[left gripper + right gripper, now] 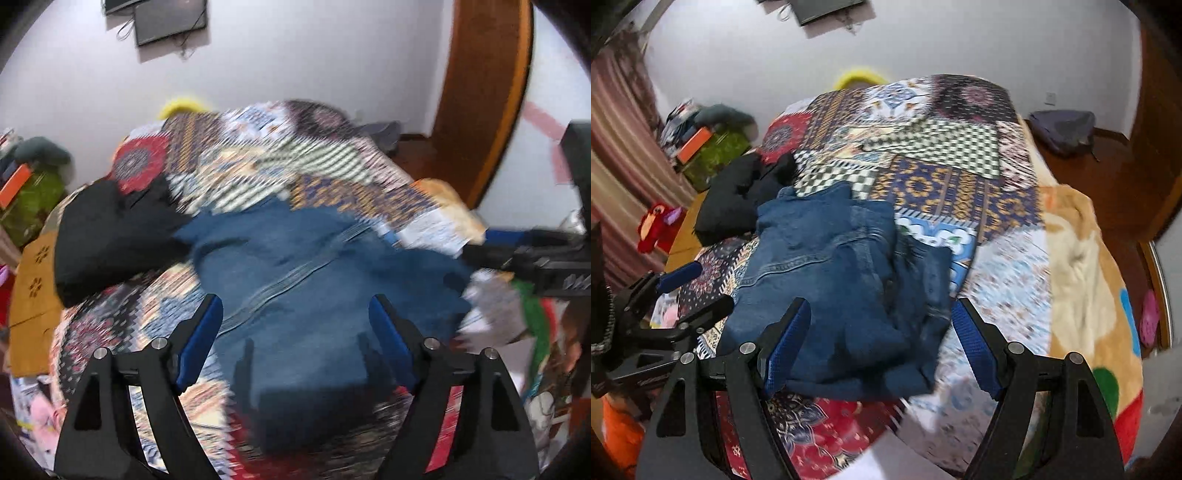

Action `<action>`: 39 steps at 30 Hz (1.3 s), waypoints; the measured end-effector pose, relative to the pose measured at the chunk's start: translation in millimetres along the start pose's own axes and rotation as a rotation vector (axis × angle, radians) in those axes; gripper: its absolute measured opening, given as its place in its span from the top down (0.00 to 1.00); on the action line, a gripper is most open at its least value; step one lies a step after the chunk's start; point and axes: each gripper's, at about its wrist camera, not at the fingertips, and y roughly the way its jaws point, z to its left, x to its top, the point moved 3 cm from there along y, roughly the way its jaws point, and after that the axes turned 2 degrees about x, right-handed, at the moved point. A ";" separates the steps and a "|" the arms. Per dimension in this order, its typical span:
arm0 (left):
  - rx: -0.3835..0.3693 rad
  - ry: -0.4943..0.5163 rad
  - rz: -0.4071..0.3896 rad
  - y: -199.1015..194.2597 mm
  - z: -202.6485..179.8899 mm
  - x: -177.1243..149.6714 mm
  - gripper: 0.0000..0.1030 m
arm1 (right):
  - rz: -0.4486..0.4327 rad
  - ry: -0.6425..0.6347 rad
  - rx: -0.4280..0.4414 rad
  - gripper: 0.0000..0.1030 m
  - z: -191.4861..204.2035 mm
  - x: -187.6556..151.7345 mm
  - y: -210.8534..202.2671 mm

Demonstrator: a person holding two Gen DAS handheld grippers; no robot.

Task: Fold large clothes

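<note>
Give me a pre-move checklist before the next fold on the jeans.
1. Left gripper open, nothing between its fingers: ok.
2. Right gripper open, nothing between its fingers: ok.
3. Jeans lying on the bedspread, within both views: ok.
4. Jeans flat and smooth: not ok, bunched and rumpled in the right wrist view.
5. Black garment clear of the jeans: not ok, it touches their far left edge.
6. Waistband or hem located for a grasp: cannot tell, both views are blurred.
</note>
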 end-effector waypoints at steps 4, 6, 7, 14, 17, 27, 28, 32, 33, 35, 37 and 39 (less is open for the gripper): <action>0.039 -0.005 0.099 24.6 20.3 -20.6 0.22 | 0.080 -0.011 -0.018 0.26 -4.3 -2.9 25.8; 0.058 -0.006 0.132 34.5 25.6 -33.0 0.21 | 0.120 -0.013 -0.052 0.26 -13.5 -8.7 35.4; 0.058 -0.023 0.128 37.5 29.0 -39.9 0.19 | 0.135 -0.016 -0.065 0.26 -18.3 -12.3 38.8; 0.026 -0.130 0.100 39.2 43.6 -65.3 0.12 | 0.136 0.010 -0.014 0.24 -37.7 -41.4 40.1; 0.018 -0.164 0.108 38.9 45.5 -70.2 0.09 | 0.126 0.019 -0.017 0.24 -36.3 -44.5 37.3; 0.146 -0.127 0.075 24.7 64.2 -43.3 0.09 | 0.122 -0.005 -0.016 0.22 -25.3 -12.1 35.6; 0.159 -0.138 0.065 24.4 70.7 -38.5 0.09 | 0.121 -0.007 -0.002 0.22 -22.4 -5.9 36.5; 0.161 -0.188 0.051 28.3 91.6 -21.9 0.09 | 0.138 -0.043 0.039 0.22 -7.3 11.9 44.8; 0.150 -0.196 0.056 29.4 93.3 -19.9 0.09 | 0.153 -0.055 0.064 0.22 -3.7 16.0 50.1; 0.097 -0.223 0.082 36.5 97.6 -14.2 0.09 | 0.197 -0.058 0.092 0.22 -3.4 20.9 63.4; 0.055 -0.247 0.106 44.7 99.1 -11.7 0.09 | 0.241 -0.047 0.090 0.22 -7.8 23.1 77.8; 0.008 -0.259 0.134 55.0 96.8 -10.8 0.09 | 0.294 -0.032 0.079 0.22 -16.6 23.3 94.9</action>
